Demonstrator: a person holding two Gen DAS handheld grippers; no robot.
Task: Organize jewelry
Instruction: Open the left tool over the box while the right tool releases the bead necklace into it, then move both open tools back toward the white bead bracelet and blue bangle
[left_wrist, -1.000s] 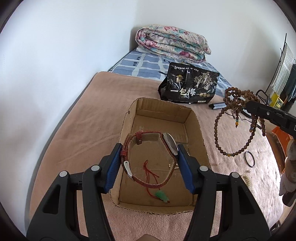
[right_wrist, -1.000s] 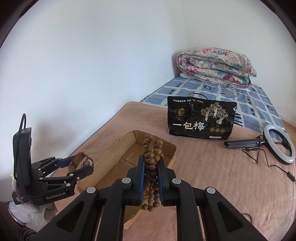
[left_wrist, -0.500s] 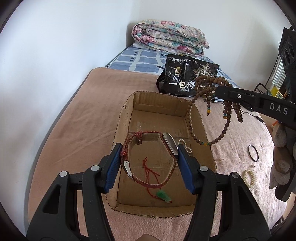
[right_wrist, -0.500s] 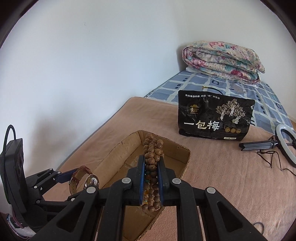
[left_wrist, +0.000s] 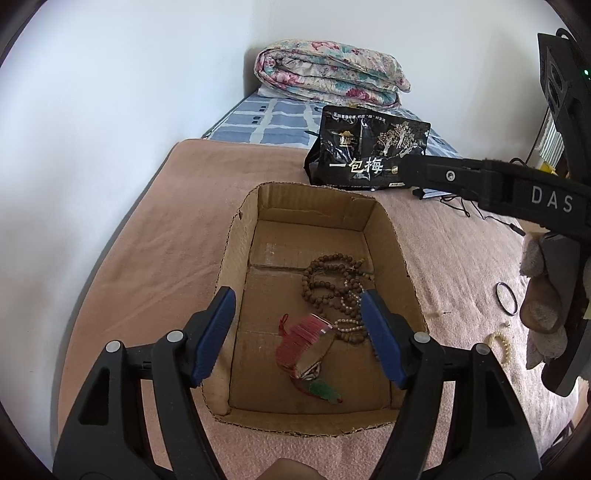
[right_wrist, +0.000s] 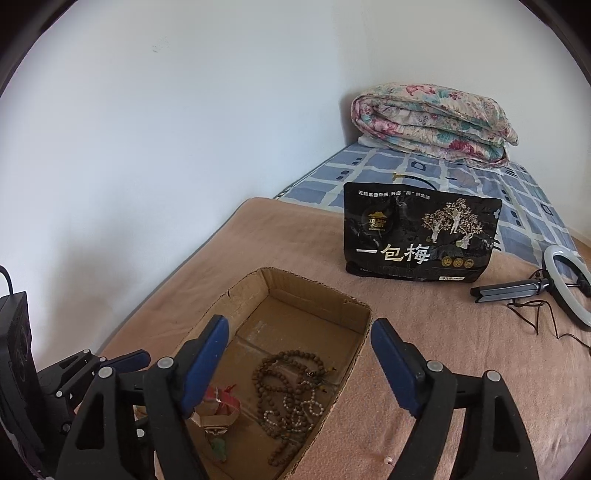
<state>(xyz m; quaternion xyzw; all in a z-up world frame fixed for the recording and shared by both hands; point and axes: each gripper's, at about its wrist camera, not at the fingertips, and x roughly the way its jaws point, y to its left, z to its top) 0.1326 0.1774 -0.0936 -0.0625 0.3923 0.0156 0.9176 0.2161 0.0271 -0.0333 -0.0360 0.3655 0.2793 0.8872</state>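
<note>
Brown wooden bead necklace (left_wrist: 334, 286) heaped on the floor of the cardboard box (left_wrist: 317, 206), toward its right wall, tangled with a thin strand of small pale beads (left_wrist: 347, 314). Just beside it, nearer the camera, a red woven watch strap (left_wrist: 301, 338) with its case lying on the cardboard, blurred in the left wrist view, and a green pendant (left_wrist: 325, 391) on red cord at the near end. Left gripper (left_wrist: 297, 334) held over the near half of the box, jaws spread and just opened wider, nothing between the blue pads. Right gripper (right_wrist: 301, 365) likewise spread wide above the box, jaws just opened, nothing pinched, beads lying loose below. Outside the box on the pink blanket (left_wrist: 147, 258): a black ring (left_wrist: 505, 299) and a pale bead bracelet (left_wrist: 503, 341), well apart from the box on its right. Farther back, a black snack bag (right_wrist: 421, 236) standing upright, a ring light (right_wrist: 565, 284) lying flat, a folded floral quilt (right_wrist: 432, 125) against the white wall.
</note>
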